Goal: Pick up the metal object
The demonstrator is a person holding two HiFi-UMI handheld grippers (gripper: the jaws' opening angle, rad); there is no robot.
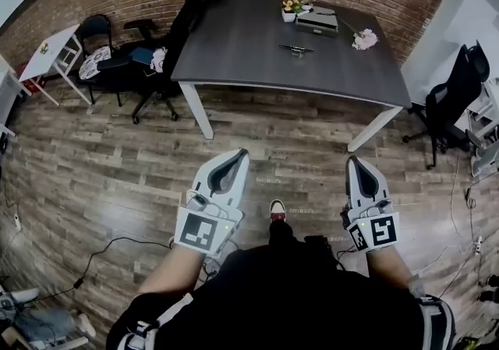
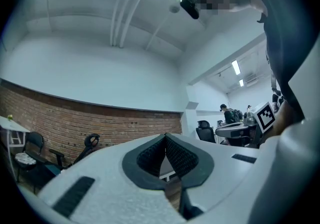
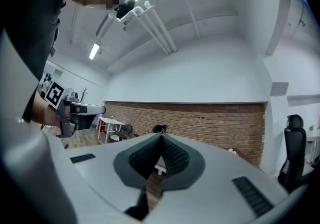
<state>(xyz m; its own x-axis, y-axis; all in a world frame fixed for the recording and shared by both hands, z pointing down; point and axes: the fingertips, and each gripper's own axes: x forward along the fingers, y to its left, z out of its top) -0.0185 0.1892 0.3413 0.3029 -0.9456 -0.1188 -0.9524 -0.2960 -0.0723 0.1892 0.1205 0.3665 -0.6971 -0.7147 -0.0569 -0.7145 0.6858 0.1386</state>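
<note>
Head view: metal object [image 1: 297,49] lies on the worktop [image 1: 234,44], far half, well apart from you. Left claw [image 1: 236,157], right claw [image 1: 352,161]: both pinched together, empty. Approach the worktop; spread one claw before reaching.

Pale grey left claw [image 1: 238,155], right claw [image 1: 352,160]; dark ribbed pads [image 2: 150,156]; black-white marker cubes [image 1: 204,230]; black clothing [image 1: 296,294].

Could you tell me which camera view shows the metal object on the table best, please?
The head view: the metal object lies in plain sight on the dark table, small but unobstructed. The left and right gripper views do not show it; both point over their shut jaws toward the brick wall.
</note>
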